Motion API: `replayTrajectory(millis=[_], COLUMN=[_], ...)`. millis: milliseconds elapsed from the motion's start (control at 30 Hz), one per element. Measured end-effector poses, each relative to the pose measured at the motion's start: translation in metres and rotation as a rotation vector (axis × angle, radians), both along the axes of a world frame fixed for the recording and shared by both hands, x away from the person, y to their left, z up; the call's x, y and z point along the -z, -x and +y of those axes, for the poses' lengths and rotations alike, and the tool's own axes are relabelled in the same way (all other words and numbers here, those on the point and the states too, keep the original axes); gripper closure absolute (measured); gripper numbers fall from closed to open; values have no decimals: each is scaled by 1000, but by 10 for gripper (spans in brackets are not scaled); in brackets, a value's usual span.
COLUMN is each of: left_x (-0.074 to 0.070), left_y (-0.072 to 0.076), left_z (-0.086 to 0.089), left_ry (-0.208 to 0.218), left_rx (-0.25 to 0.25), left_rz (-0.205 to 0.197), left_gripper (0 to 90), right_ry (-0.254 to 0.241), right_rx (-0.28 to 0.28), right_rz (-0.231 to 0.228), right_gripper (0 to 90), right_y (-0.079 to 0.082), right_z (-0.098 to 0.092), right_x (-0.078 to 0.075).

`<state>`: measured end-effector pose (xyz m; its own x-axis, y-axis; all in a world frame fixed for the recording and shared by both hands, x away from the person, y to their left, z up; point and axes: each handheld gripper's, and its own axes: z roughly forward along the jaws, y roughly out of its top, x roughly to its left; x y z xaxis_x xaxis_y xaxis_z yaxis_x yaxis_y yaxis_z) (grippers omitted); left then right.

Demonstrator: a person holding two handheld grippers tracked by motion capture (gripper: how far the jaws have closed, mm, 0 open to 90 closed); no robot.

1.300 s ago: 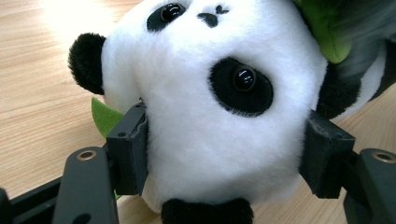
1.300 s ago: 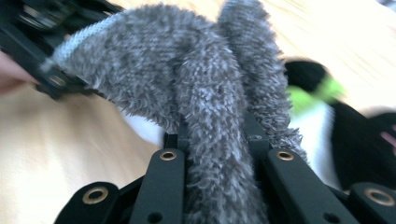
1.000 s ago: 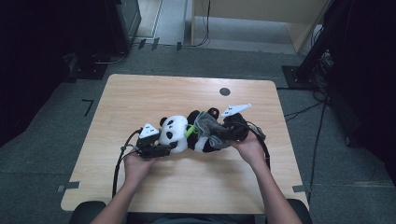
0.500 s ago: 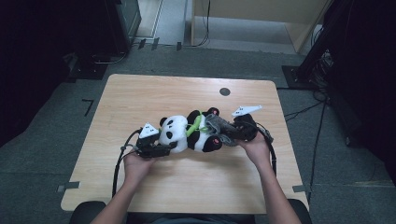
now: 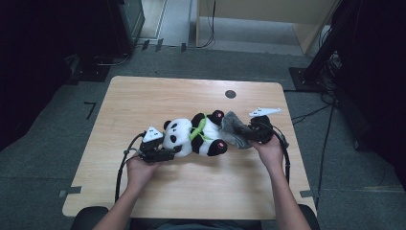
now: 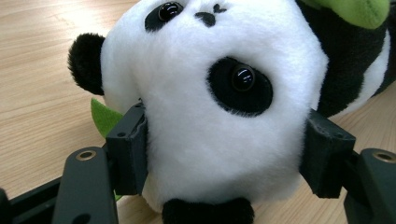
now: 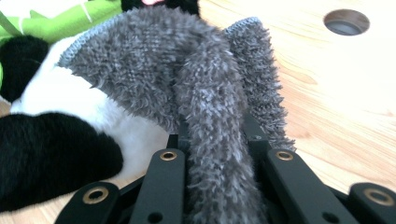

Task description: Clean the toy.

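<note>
Holding now: my left gripper [image 6: 224, 163] has the plush panda [image 5: 194, 136] by the head, and my right gripper [image 7: 215, 144] has a grey fuzzy cloth [image 7: 187, 74].
Left jaws: partly open, one pad pressed into each side of the white head; the left gripper view shows the fur bulging between them.
Right jaws: nearly together, pinching a bunched fold of the cloth, seen close in the right gripper view.
Panda's place: lying on its side across the middle of the wooden table [image 5: 143, 96], head towards my left hand [image 5: 139, 170], feet towards my right hand [image 5: 270, 151].
Cloth's place: at the panda's foot end, touching its body.
High view adds: both forearms, the whole toy, the left gripper [image 5: 155, 151] and right gripper [image 5: 256, 134] at either end, and a dark round hole [image 5: 230, 94] in the tabletop.
Left gripper view adds: the panda's glossy eyes, and a green leaf [image 6: 105, 116] tucked behind its head.
Right gripper view adds: the cloth's stitched edge, the green band [image 7: 70, 21] on the panda, and the hole [image 7: 346, 21] beyond.
</note>
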<state>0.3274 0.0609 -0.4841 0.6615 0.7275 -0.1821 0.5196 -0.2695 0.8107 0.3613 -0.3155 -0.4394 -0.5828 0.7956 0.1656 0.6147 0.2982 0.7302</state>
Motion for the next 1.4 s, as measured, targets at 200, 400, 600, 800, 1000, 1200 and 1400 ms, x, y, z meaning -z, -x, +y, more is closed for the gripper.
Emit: replayTrajectory(millis=[200, 400, 600, 800, 1000, 1200, 1400], left_x=[1, 1, 3, 2, 3, 3, 2], left_y=[0, 0, 0, 1, 0, -1, -2], left_z=[0, -1, -1, -2, 0, 1, 1], left_ry=[-1, -1, -4, -11, 8, 19, 5], left_rx=[1, 1, 8, 6, 9, 8, 12], left_rz=[-5, -3, -4, -5, 8, 10, 10], left_gripper=[293, 292, 280, 280, 281, 281, 280], right_ry=[-51, -67, -65, -92, -118, -95, -79], right_rx=[-23, -73, -103, -74, -46, -8, -4], right_rz=[-18, -5, -39, -8, 27, 80, 118], right_gripper=[767, 759, 757, 763, 764, 766, 765], right_y=[-4, -4, -2, 2, 9, 10, 9], right_z=[16, 30, 30, 29, 27, 27, 25], right_x=[4, 13, 24, 30, 37, 43, 48])
